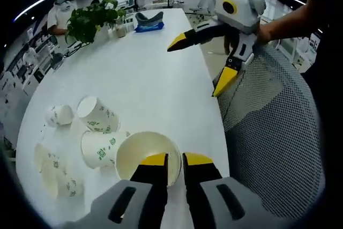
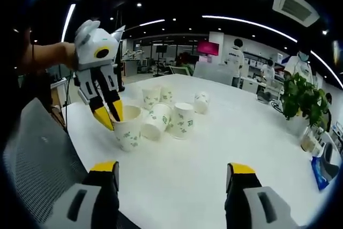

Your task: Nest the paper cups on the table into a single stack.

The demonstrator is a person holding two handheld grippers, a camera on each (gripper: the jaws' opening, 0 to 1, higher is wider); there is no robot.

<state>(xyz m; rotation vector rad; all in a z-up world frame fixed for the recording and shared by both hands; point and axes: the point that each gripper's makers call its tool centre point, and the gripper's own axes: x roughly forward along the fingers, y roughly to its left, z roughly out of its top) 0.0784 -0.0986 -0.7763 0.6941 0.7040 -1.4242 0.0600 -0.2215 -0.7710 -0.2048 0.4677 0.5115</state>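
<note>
White table [image 2: 225, 148] with scattered paper cups [image 2: 166, 113], open-plan office behind.

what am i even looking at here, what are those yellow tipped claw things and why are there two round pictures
Those claws are two hand-held grippers; a person holds one in each hand, and each carries a fisheye camera looking out along its own jaws, hence two round pictures.

In the left gripper view, the left gripper rises from the bottom, its jaws closed on the rim of an upright paper cup. The right gripper hangs open above the white table.

The right gripper view looks back from the other side: the right gripper is open and holds nothing, and the left gripper pinches that same cup.

More paper cups stand or lie beside it. A potted plant stands further along, and a mesh chair is at the table's edge.
</note>
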